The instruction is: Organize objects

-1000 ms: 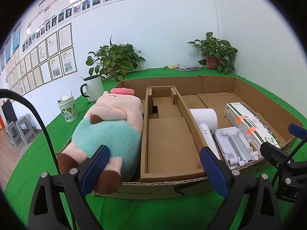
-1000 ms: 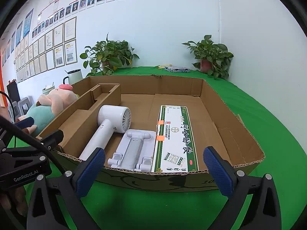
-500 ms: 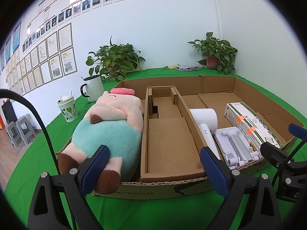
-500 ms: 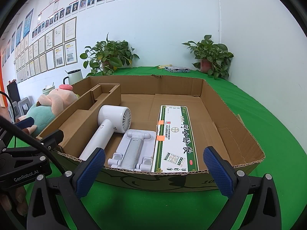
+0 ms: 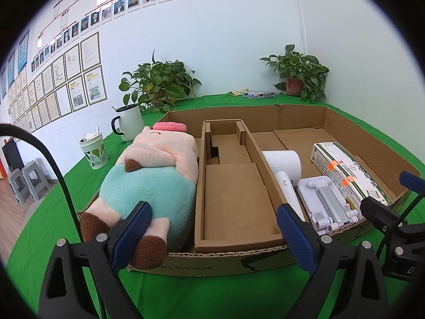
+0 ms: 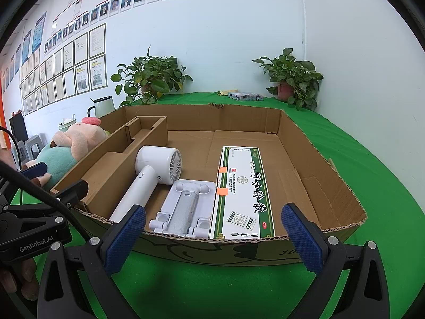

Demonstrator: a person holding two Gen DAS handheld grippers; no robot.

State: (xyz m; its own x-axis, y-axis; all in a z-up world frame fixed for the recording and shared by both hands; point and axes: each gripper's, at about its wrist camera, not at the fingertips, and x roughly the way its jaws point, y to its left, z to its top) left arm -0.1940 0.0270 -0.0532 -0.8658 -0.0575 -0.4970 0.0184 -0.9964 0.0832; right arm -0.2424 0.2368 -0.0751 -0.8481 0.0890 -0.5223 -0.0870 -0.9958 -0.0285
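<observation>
A shallow cardboard box (image 5: 228, 261) (image 6: 318, 164) lies on the green table. In its left compartment lies a plush pig (image 5: 151, 183) (image 6: 66, 151). The right compartment holds a white hair dryer (image 6: 148, 178) (image 5: 285, 170), a white folding stand (image 6: 186, 207) (image 5: 326, 202) and a green-and-white carton (image 6: 241, 194) (image 5: 348, 175). The middle cardboard insert (image 5: 233, 202) is bare. My left gripper (image 5: 212, 236) is open and empty, just before the box's near wall. My right gripper (image 6: 212, 239) is open and empty, also at the near wall.
A white mug (image 5: 130, 126), a paper cup (image 5: 94, 151), two potted plants (image 5: 159, 87) (image 5: 300, 74) and a small flat box (image 5: 259, 95) stand on the table behind and left of the box. Walls close the back and right.
</observation>
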